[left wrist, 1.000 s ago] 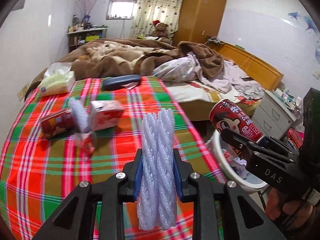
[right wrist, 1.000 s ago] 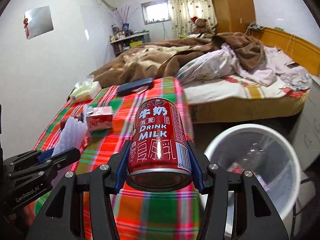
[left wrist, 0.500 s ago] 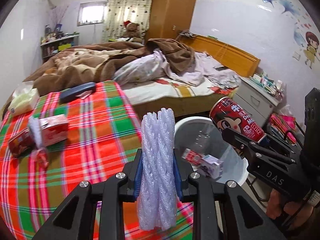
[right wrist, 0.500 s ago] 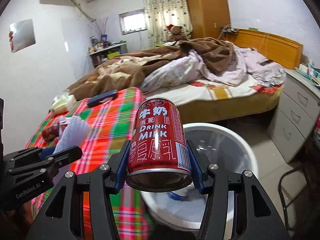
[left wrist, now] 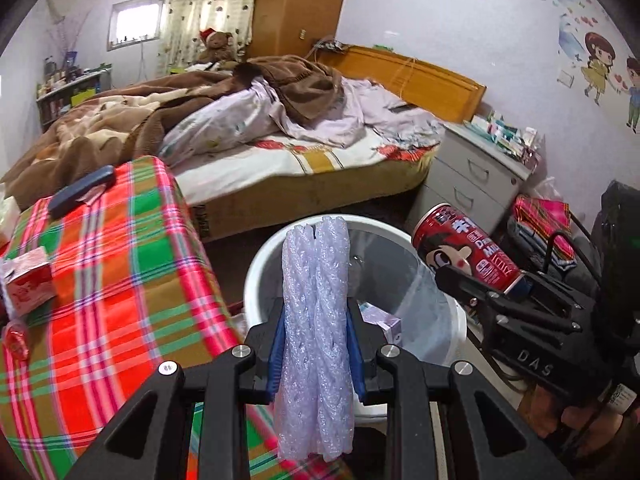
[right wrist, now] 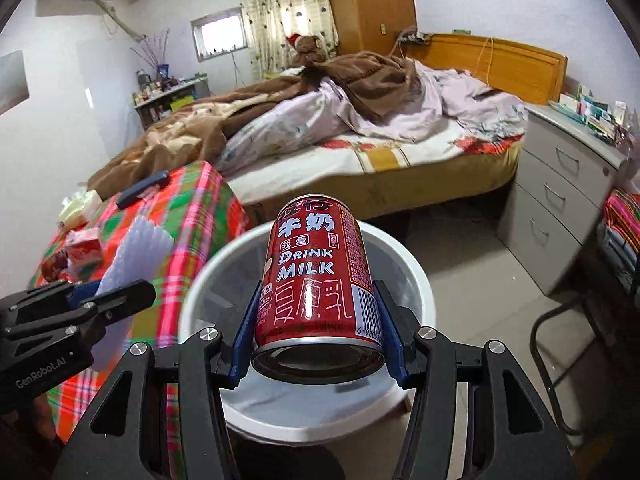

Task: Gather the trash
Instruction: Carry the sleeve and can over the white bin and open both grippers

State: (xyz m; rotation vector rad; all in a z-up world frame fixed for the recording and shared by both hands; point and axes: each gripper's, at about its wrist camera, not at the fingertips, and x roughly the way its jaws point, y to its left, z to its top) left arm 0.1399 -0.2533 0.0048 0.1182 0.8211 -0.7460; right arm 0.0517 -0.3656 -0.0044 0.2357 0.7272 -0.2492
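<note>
A red cylindrical metal can [right wrist: 318,280] printed with "DRINK MILK" sits pinched between the blue-padded fingers [right wrist: 244,336] of the right gripper [right wrist: 318,340], its base toward the camera and its body tipped forward over the round white plastic trash bin [right wrist: 416,276]. In the left wrist view the same can [left wrist: 466,254] appears at the right, slanted, above the bin's right rim. The left gripper [left wrist: 316,344] pinches a folded piece of pale translucent bubble wrap [left wrist: 316,328], squeezed upright between its blue pads so that it rises above the fingertips and hangs below them; it stands in front of the bin's near-left rim [left wrist: 260,272]. Inside the bin lies a small pale purple carton [left wrist: 382,318] along with other scraps too small to make out. Just left of the bin is a table covered in a red, green and white plaid cloth [left wrist: 112,280]. On it lie a red and white carton [left wrist: 28,286] near the left edge, a small red wrapper [left wrist: 14,340] in front of that, and a dark blue oblong case [left wrist: 82,190] at the far end. Beyond the table and bin stands an unmade bed with brown blankets [left wrist: 168,120] and a wooden headboard [left wrist: 408,76], and a grey drawer unit [right wrist: 560,184] stands beside it to the right.
</note>
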